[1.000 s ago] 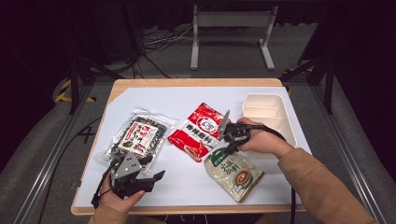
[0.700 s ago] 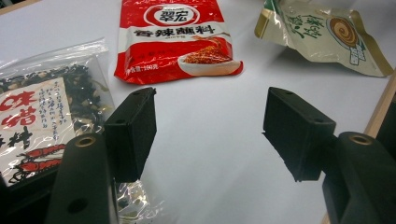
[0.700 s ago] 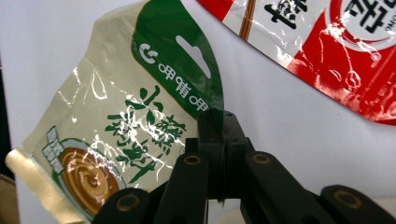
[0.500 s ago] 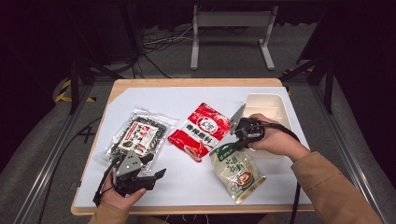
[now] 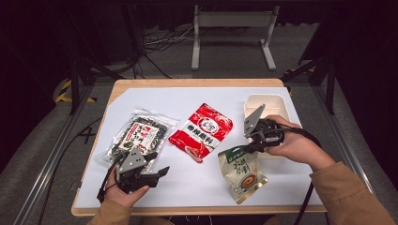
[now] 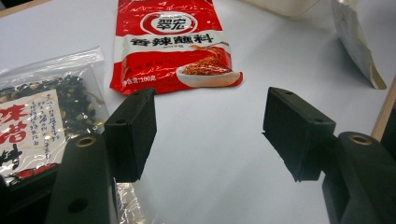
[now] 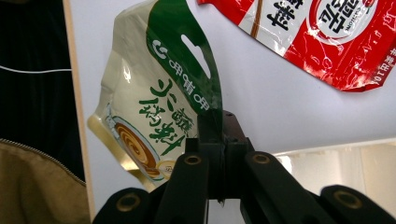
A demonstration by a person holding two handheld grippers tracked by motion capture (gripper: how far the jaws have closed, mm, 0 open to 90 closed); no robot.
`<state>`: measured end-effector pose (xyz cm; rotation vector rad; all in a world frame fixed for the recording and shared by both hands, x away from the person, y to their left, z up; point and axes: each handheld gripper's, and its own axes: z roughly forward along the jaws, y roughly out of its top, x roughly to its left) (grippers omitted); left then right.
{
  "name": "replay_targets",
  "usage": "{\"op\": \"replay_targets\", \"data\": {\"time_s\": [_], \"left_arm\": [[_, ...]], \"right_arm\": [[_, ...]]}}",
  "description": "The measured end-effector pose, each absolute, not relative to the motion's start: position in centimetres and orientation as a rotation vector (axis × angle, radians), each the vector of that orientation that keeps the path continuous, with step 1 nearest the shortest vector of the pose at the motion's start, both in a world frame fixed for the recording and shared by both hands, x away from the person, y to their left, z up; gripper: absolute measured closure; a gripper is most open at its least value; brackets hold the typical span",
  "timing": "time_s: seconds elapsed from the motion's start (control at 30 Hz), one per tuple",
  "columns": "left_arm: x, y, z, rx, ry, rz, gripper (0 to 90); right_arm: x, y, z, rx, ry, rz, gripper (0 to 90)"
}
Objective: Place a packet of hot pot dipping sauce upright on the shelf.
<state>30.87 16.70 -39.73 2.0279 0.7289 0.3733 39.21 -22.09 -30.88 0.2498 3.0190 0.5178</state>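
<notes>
From the high view, your right gripper [image 5: 251, 143] sits at about 3 o'clock on the table [image 5: 197, 84], and its jaws are squeezed tight on the top edge of the green and cream pouch [image 5: 243, 172]. The pouch hangs down from that pinch toward 5 o'clock, with its bottom near the table's front edge. Just past your right hand, at about 2 o'clock, is the cream tray [image 5: 278, 101]. The red packet [image 5: 202, 131] lies flat in the middle of the white sheet, close beside the pouch but not touching it. The clear bag of dark bits [image 5: 138, 136] lies at 9 o'clock. Your left gripper [image 5: 157, 172] is at 7 o'clock, right by the near corner of that clear bag, and its jaws are spread apart with nothing in them. In the left gripper view, the two black jaws stand wide apart over bare white sheet. The red packet [image 6: 175, 44] is at 12 o'clock, the clear bag [image 6: 44, 121] at 9 o'clock, and an edge of the pouch [image 6: 357, 44] at 2 o'clock. In the right gripper view, the jaws are pressed together on the pouch [image 7: 154, 102], which fills the picture from 12 o'clock round to 8 o'clock. The red packet [image 7: 327, 32] is at 1 o'clock, and the cream tray [image 7: 341, 170] at 4 o'clock.
</notes>
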Motion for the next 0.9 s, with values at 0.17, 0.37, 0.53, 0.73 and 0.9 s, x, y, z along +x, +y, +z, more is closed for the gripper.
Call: {"op": "replay_targets", "data": {"time_s": [0.17, 0.37, 0.53, 0.73, 0.9], "left_arm": [[31.1, 16.6, -39.7, 2.023, 0.733, 0.370, 35.1], [31.2, 16.4, -39.7, 2.020, 0.730, 0.362, 35.2], [31.3, 16.5, -39.7, 2.020, 0.732, 0.363, 35.1], [31.2, 16.6, -39.7, 2.015, 0.739, 0.366, 35.1], [31.2, 16.8, -39.7, 2.014, 0.745, 0.372, 35.1]], "right_arm": [[38.1, -22.6, -29.9, 0.251, 3.011, 0.529, 89.5], [36.7, -23.2, -28.3, 0.214, 2.967, 0.569, 89.5], [36.0, -23.3, -27.3, 0.211, 2.945, 0.609, 89.5], [35.9, -23.3, -26.5, 0.209, 2.923, 0.647, 89.6], [36.2, -23.5, -25.8, 0.238, 2.879, 0.676, 89.6]]}}
